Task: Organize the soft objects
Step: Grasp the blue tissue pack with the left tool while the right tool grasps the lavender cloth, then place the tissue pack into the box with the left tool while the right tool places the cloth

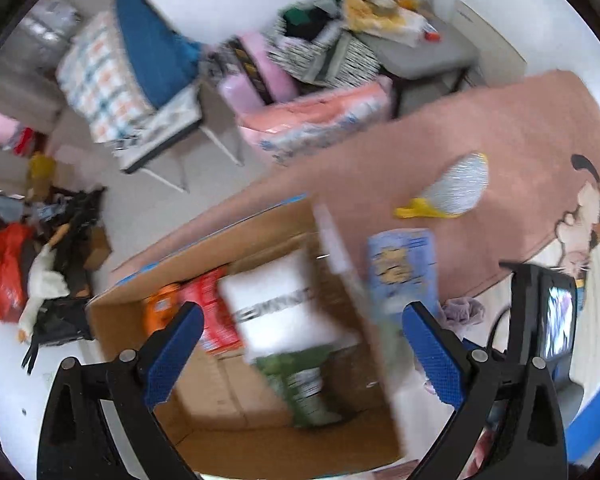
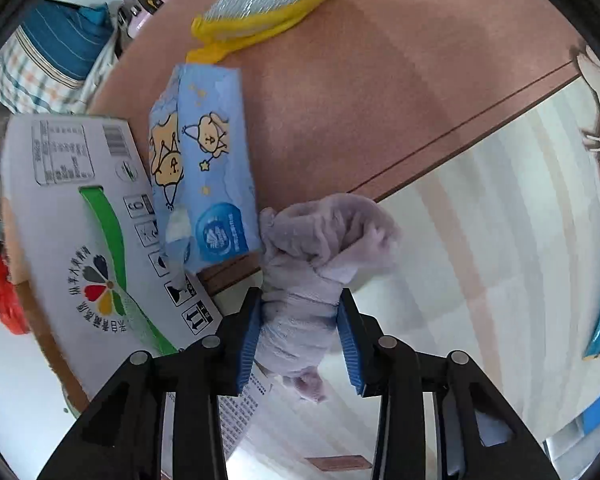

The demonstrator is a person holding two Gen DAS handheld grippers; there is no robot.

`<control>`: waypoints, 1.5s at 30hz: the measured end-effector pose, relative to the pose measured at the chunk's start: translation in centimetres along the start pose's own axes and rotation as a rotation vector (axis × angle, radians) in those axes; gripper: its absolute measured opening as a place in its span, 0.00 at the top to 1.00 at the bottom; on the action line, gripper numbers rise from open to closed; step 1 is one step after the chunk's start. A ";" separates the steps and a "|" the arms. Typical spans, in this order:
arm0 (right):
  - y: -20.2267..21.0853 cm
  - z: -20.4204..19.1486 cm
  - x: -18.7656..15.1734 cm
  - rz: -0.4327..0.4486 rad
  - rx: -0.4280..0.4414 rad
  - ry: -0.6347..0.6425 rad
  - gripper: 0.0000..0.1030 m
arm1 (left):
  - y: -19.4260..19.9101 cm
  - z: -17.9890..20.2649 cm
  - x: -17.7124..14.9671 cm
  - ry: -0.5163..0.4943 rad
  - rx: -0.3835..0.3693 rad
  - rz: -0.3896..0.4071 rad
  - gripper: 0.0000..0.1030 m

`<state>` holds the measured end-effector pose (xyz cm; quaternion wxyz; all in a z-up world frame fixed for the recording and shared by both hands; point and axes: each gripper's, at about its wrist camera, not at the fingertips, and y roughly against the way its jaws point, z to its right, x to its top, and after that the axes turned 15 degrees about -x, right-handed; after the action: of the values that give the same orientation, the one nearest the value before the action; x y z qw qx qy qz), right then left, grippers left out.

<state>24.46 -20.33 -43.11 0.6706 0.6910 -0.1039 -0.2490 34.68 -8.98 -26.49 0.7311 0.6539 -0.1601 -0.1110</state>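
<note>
Cluttered pale flooring fills the left wrist view, with a red plastic bag [image 1: 2, 280] and dark tangled items at far left. Beside them stands an open brown cardboard box [image 1: 260, 432] holding a white soft pack [image 1: 284, 304], a red packet [image 1: 212, 308] and a green packet [image 1: 304, 384]. Above the box, the left tongs [image 1: 300, 354] hang spread wide, gripping nothing. To the right, on a pink-brown rug [image 1: 440, 148], lie a blue cartoon-printed tissue pack [image 1: 404, 272] and a yellow-rimmed silvery oven mitt [image 1: 456, 188].

From the right wrist view, the box's white printed flap [image 2: 80, 208] sits left, with the tissue pack [image 2: 208, 184] just beside it. The right tongs [image 2: 298, 340] pinch a crumpled lavender fleece cloth [image 2: 320, 248], which touches the tissue pack's corner over the rug's edge.
</note>
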 end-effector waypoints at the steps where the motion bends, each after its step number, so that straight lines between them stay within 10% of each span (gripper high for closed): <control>1: 0.4 0.9 0.0 0.013 -0.003 -0.006 0.63 | -1.0 0.8 1.1 -0.013 -0.021 -0.029 0.01; 11: 2.7 9.0 1.5 0.082 -0.018 -0.043 0.63 | -12.4 6.2 7.2 -0.119 -0.037 -0.306 0.01; 21: 3.1 11.0 4.5 0.081 0.021 -0.063 0.63 | -21.3 7.4 5.5 -0.177 0.003 -0.614 0.00; 24: 3.2 12.0 4.6 0.085 0.017 -0.052 0.63 | -21.1 7.6 5.4 -0.133 -0.037 -0.588 0.07; 29: 3.1 12.9 5.0 0.083 0.013 -0.050 0.63 | -19.7 8.2 4.4 -0.058 -0.124 -0.541 0.56; 45: 11.7 11.0 1.8 0.212 0.013 0.071 0.63 | -6.2 9.4 1.0 -0.020 -0.250 -0.199 0.59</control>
<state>22.92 -31.69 -31.78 0.6919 0.6888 -0.1545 -0.1514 32.33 -18.72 -31.68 0.7905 0.5692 -0.0866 -0.2086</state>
